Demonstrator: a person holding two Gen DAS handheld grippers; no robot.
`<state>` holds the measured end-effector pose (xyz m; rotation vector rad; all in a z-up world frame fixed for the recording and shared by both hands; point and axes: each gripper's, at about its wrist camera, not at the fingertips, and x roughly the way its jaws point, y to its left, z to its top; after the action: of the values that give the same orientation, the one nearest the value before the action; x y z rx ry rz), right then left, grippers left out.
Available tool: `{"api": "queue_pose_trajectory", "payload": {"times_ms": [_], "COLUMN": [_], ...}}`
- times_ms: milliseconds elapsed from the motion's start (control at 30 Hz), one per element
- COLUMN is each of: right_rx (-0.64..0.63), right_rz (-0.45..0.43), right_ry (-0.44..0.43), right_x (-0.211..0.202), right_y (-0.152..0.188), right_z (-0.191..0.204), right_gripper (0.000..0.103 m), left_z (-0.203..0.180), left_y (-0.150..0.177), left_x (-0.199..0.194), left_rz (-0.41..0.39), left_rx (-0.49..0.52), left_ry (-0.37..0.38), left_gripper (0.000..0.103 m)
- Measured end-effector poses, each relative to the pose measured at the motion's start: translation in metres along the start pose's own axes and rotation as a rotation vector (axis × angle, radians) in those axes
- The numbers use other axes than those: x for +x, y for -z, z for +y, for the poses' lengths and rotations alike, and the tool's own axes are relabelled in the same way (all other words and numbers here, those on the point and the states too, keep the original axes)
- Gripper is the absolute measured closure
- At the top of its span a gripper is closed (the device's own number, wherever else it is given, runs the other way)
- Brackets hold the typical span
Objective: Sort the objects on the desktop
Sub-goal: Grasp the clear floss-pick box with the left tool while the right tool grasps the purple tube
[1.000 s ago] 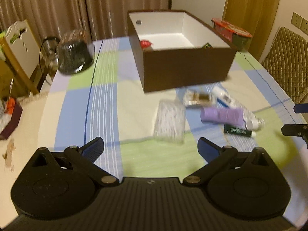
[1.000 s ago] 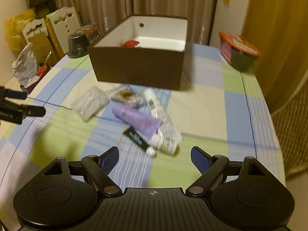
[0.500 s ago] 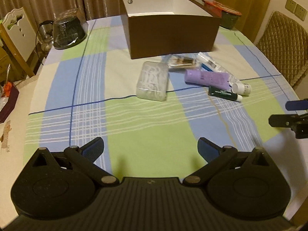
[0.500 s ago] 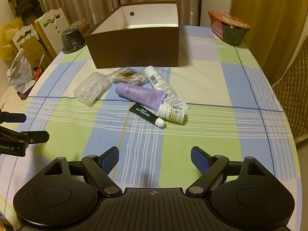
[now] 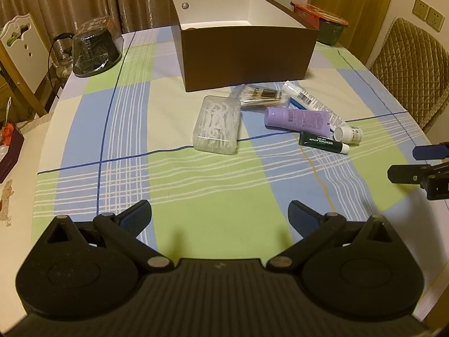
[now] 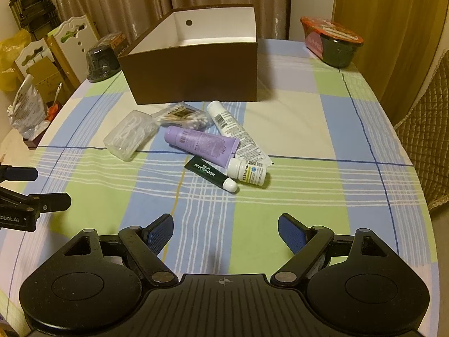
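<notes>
Toiletries heaped just before the brown box: lip balm nearest, long axis slanting away leftward from its white cap, touching white bottle and purple tube; floss case on the left of the heap. Ahead of both grippers, closer to right gripper, spread and empty; left gripper likewise released. Versus a second earlier: sharper views, box interior less exposed.

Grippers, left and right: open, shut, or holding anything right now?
Left gripper: open, holding nothing.
Right gripper: open, holding nothing.
</notes>
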<state>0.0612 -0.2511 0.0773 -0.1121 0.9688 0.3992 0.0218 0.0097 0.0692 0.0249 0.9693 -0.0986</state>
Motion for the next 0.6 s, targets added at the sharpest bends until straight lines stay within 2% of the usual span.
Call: {"api": "queue_pose_trajectory", "payload": {"times_ms": [333, 600], "right_rx": [-0.081, -0.166], "right_rz": [-0.031, -0.032], "right_ry": [0.005, -0.011], "right_x": [0.010, 0.035], "right_y": [-0.013, -0.036], "right_z": [0.001, -0.006], "right_gripper": [0.019, 0.019], "left_z": [0.007, 0.011], "left_y": [-0.013, -0.035], "left_x": [0.015, 0.041], "left_rz": [0.001, -0.022], "left_rx": [0.020, 0.050], "left_ry": [0.000, 0.007], "left_gripper": [0.001, 0.005]}}
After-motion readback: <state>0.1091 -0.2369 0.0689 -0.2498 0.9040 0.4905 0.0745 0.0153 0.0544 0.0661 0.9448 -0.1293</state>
